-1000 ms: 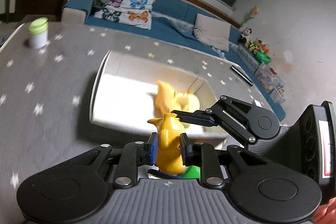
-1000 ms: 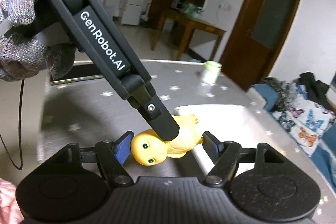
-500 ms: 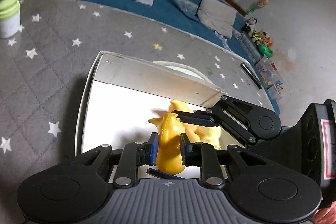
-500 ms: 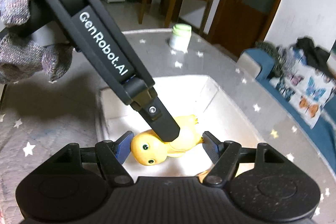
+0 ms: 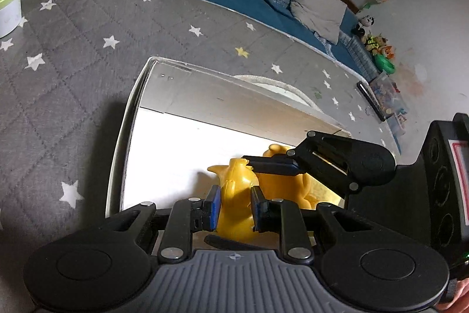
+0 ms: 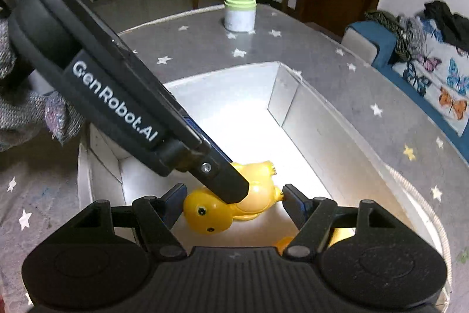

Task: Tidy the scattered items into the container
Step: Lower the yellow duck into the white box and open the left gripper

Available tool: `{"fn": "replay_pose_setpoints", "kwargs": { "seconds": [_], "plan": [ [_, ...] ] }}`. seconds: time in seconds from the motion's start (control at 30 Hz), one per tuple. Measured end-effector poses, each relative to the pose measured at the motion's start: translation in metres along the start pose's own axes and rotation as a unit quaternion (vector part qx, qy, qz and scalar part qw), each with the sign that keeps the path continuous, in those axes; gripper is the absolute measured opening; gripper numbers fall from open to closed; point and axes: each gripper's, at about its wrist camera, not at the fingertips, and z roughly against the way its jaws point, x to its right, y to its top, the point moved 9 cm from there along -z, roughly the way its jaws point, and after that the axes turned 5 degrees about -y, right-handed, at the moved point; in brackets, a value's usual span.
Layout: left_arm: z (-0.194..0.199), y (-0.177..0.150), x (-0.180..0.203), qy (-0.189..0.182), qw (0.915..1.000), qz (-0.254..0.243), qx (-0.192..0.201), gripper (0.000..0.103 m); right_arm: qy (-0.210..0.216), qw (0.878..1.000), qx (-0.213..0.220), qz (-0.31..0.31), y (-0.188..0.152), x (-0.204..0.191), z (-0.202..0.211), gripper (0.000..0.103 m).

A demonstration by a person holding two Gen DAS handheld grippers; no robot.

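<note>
My left gripper point(image 5: 235, 208) is shut on a yellow toy figure point(image 5: 237, 189), its blue pads pressing both sides. It hangs low inside the white box point(image 5: 137, 96). Just to its right, my right gripper point(image 6: 234, 203) is shut on a yellow duck point(image 6: 209, 211), one pad at the head and one at the tail. That duck point(image 5: 283, 184) shows behind the figure in the left wrist view. The left gripper's black body point(image 6: 117, 104) crosses in front of the duck in the right wrist view. Both toys are within the box walls point(image 6: 293, 99); whether they touch the floor is unclear.
The box stands on a grey star-patterned table cover point(image 5: 73, 63). A white jar with a green lid point(image 6: 239, 12) stands beyond the box. A black flat object point(image 5: 370, 100) lies near the table's far edge. A gloved hand point(image 6: 23, 113) holds the left gripper.
Both grippers have carried their yellow toys forward and down, from above the table beside the box to low inside it. Neither grip has changed.
</note>
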Motion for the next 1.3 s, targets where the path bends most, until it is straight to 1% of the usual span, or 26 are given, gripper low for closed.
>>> {"fn": "replay_pose_setpoints", "kwargs": {
  "seconds": [0.13,0.37,0.57,0.63,0.73,0.77,0.83,0.9,1.0,1.13,1.23,1.3],
  "plan": [
    [-0.003,-0.002,-0.001,0.008,0.9999,-0.005,-0.003,0.024,0.000,1.000,-0.009,0.001,-0.001,0.001,-0.006,0.073],
    [-0.006,-0.002,-0.001,0.020,0.9998,-0.009,-0.002,0.025,0.002,1.000,-0.011,-0.005,-0.005,0.004,-0.007,0.074],
    [-0.005,-0.002,-0.001,0.028,0.9996,-0.011,0.004,0.025,-0.003,1.000,-0.005,-0.014,-0.001,0.009,-0.008,0.081],
    [-0.005,-0.001,-0.001,0.031,0.9994,-0.012,0.006,0.025,-0.007,1.000,-0.001,-0.019,-0.003,0.011,-0.005,0.082],
    [-0.002,-0.001,-0.001,0.033,0.9993,-0.012,0.009,0.026,-0.010,0.999,0.008,-0.029,-0.004,0.014,0.001,0.083],
    [-0.001,-0.001,-0.001,0.034,0.9993,-0.012,0.011,0.026,-0.009,0.999,0.011,-0.032,-0.004,0.014,0.004,0.085],
    [0.000,-0.002,0.000,0.035,0.9992,-0.013,0.014,0.026,-0.004,0.999,0.021,-0.036,-0.004,0.013,0.011,0.095],
    [0.003,-0.003,0.001,0.038,0.9990,-0.013,0.018,0.026,-0.006,0.999,0.030,-0.034,-0.004,0.010,0.017,0.095],
    [0.007,-0.004,0.004,0.047,0.9984,-0.017,0.027,0.026,-0.023,0.999,0.043,-0.025,-0.003,0.007,0.026,0.095],
    [0.019,-0.006,0.013,0.058,0.9968,-0.030,0.044,0.026,-0.029,0.998,0.058,-0.024,-0.002,0.002,0.039,0.095],
    [0.031,-0.009,0.024,0.063,0.9949,-0.047,0.063,0.026,-0.045,0.996,0.078,-0.025,-0.001,-0.002,0.051,0.103],
    [0.039,-0.013,0.033,0.064,0.9935,-0.058,0.075,0.026,-0.061,0.993,0.097,-0.027,-0.001,-0.005,0.062,0.103]
  ]
}}
